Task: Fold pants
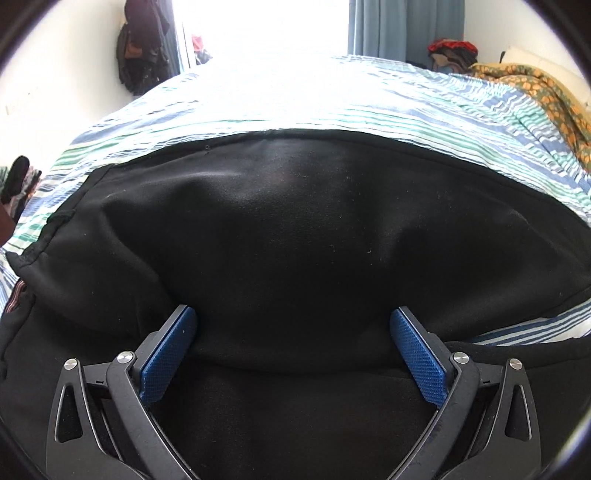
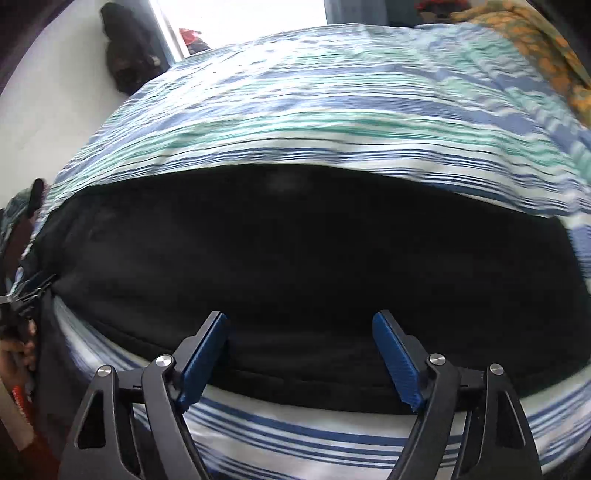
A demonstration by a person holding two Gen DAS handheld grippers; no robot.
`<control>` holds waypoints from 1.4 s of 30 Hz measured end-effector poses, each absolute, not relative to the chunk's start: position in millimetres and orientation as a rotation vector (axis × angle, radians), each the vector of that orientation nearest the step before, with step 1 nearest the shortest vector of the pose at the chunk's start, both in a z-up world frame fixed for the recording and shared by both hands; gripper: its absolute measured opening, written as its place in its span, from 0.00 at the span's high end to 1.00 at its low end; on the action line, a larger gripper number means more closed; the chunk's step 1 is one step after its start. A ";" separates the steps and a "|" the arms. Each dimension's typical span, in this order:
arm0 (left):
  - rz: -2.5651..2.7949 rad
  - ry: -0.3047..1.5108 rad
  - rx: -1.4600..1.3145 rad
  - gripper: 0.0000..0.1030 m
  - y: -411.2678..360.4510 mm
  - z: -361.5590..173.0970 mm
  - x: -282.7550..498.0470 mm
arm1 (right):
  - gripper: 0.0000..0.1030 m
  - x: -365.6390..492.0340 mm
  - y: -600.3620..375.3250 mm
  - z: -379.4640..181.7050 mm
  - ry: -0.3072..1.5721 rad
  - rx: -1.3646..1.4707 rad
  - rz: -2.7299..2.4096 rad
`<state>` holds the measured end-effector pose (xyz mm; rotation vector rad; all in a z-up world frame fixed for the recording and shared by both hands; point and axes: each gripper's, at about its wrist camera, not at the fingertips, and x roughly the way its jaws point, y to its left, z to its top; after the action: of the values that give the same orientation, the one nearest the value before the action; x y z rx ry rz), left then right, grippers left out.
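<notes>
The black pants (image 1: 295,236) lie spread across a striped blue, green and white bedsheet (image 1: 332,99), filling the space straight ahead of both tongs. The left gripper (image 1: 293,325) stands wide open, its blue pads (image 1: 168,358) resting down on the dark cloth, with a rounded fold of the pants bulging between them; nothing is clamped. Ahead of it to the left, the garment's hem edge (image 1: 33,254) curls up beside the sheet.

The right gripper (image 2: 299,328) is likewise spread open, empty, with its pads (image 2: 397,360) at the near edge of the pants (image 2: 295,251). Bare striped sheet (image 2: 295,439) shows beneath its fingers. This view is blurred, so whether the tips touch the cloth cannot be told.

Beyond the pants, far ahead of the left tongs, a bright window (image 1: 258,26) glares, flanked by a blue-grey curtain (image 1: 406,26). Dark bags or clothing (image 1: 144,48) hang on the wall to the far left. To the far right a yellow-orange patterned blanket (image 1: 535,96) is heaped on the bed, with a red and dark pile (image 1: 452,51) behind it. No object lies on top of the pants between the tongs and the far edge.
</notes>
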<state>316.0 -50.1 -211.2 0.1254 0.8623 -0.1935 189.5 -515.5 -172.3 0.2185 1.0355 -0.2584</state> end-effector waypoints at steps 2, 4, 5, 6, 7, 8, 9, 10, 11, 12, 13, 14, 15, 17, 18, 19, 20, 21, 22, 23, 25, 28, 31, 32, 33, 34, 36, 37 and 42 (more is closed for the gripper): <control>-0.194 0.857 0.122 0.01 -49.2 -211.9 315.8 | 0.22 169.5 -569.6 -164.3 1.056 0.194 -0.437; -0.193 0.853 0.122 0.01 -48.6 -212.4 316.3 | 0.22 160.0 -605.8 -152.4 1.064 0.181 -0.512; -0.192 0.853 0.122 0.01 -48.9 -212.6 316.6 | 0.22 160.6 -617.5 -147.2 1.060 0.195 -0.513; -0.192 0.852 0.123 0.01 -49.0 -212.9 317.1 | 0.22 162.5 -624.6 -143.1 1.053 0.217 -0.493; -0.191 0.852 0.123 0.01 -49.0 -212.9 317.1 | 0.22 167.9 -630.0 -141.4 1.052 0.234 -0.473; -0.191 0.852 0.123 0.01 -49.0 -212.9 317.2 | 0.22 175.0 -636.2 -141.8 1.059 0.234 -0.468; -0.191 0.852 0.123 0.01 -48.9 -212.9 317.4 | 0.22 182.2 -640.8 -144.8 1.073 0.234 -0.465; -0.191 0.852 0.123 0.01 -49.0 -212.9 317.2 | 0.25 187.6 -646.1 -149.9 1.096 0.245 -0.462; -0.191 0.852 0.123 0.01 -48.9 -212.9 317.2 | 0.43 189.5 -650.8 -154.4 1.117 0.265 -0.460; -0.191 0.852 0.123 0.01 -49.0 -213.0 317.2 | 0.56 192.5 -649.2 -153.9 1.122 0.285 -0.452; -0.190 0.852 0.123 0.01 -48.9 -213.2 316.8 | 0.64 186.7 -638.9 -152.2 1.112 0.282 -0.470; -0.190 0.852 0.123 0.01 -49.1 -213.3 316.7 | 0.77 182.9 -635.8 -145.3 1.079 0.269 -0.480; -0.191 0.853 0.121 0.01 -48.7 -213.6 317.0 | 0.89 176.0 -629.6 -137.3 1.043 0.256 -0.464; -0.192 0.854 0.118 0.01 -48.2 -213.8 317.7 | 0.93 157.1 -607.9 -107.7 0.955 0.213 -0.389; -0.192 0.854 0.119 0.01 -48.4 -213.9 317.6 | 0.93 148.4 -590.3 -93.9 0.919 0.163 -0.345; -0.191 0.854 0.120 0.01 -48.5 -213.9 317.6 | 0.93 134.2 -570.8 -79.5 0.885 0.102 -0.289; -0.190 0.854 0.121 0.01 -48.8 -213.9 317.7 | 0.93 117.6 -549.6 -66.6 0.857 0.039 -0.235; -0.190 0.854 0.122 0.01 -49.1 -213.8 317.6 | 0.93 100.7 -528.0 -56.3 0.838 -0.017 -0.188; -0.189 0.854 0.123 0.01 -49.3 -213.8 317.3 | 0.93 81.4 -507.1 -50.2 0.824 -0.066 -0.136; -0.187 0.855 0.125 0.01 -49.4 -213.7 317.3 | 0.93 57.3 -487.0 -48.4 0.817 -0.126 -0.086; -0.183 0.856 0.131 0.01 -50.4 -213.4 317.5 | 0.93 22.7 -466.1 -62.1 0.845 -0.215 -0.051; -0.174 0.858 0.147 0.01 -52.9 -212.4 317.6 | 0.95 -23.1 -493.7 -111.5 0.982 -0.143 -0.180; -0.155 0.860 0.178 0.01 -57.6 -209.4 316.7 | 0.86 -64.0 -543.8 -144.9 1.068 0.071 -0.378; -0.148 0.862 0.189 0.01 -59.3 -208.2 316.3 | 0.67 -74.6 -547.2 -139.1 1.025 0.103 -0.427; -0.144 0.867 0.193 0.01 -59.9 -207.4 316.2 | 0.58 -83.0 -545.1 -130.5 0.985 0.109 -0.482; -0.140 0.874 0.196 0.01 -60.1 -206.2 316.4 | 0.46 -86.8 -539.3 -122.4 0.957 0.103 -0.510; -0.126 0.895 0.206 0.00 -61.5 -200.9 315.4 | 0.44 -84.8 -519.1 -107.8 0.910 0.103 -0.493; -0.115 0.912 0.214 0.01 -62.7 -196.5 313.4 | 0.44 -78.5 -506.0 -102.1 0.900 0.115 -0.461; -0.174 0.949 0.151 0.01 -61.8 -170.9 272.0 | 0.44 -26.4 -413.6 -86.4 0.848 0.101 -0.209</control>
<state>272.0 -61.8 -170.9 0.1510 0.9487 -0.1735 -26.4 -413.6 -86.4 0.1013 0.8485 -0.2091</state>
